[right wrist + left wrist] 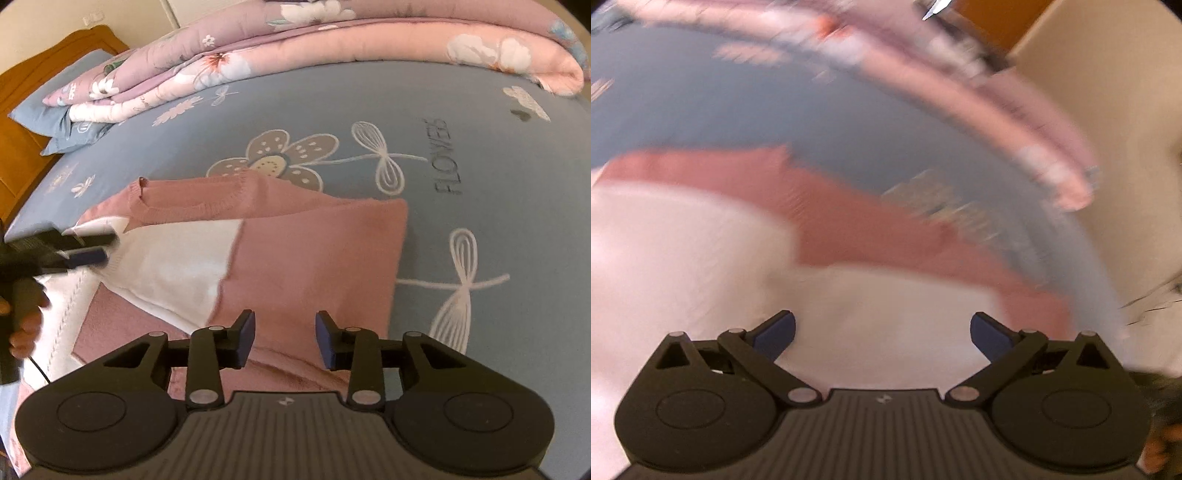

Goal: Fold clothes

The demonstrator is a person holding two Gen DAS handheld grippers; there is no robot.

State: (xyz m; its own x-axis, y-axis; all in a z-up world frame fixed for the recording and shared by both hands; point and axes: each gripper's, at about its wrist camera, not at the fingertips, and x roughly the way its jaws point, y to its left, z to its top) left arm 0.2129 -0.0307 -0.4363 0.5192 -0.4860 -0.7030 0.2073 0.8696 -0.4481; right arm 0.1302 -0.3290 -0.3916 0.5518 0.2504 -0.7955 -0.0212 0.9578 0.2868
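Left wrist view motion-blurred; sweater [849,229] and quilt [960,92] smeared.

Left wrist view smears with heavy motion blur; right wrist view is sharp, evenly lit, soft shadows, fisheye bending the edges.

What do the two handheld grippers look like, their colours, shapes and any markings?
Both the left gripper and the right gripper are matte black plastic: a ribbed centre plate with a small pale logo, round discs either side, silver pivot pins, and dark blue pads on the jaws.
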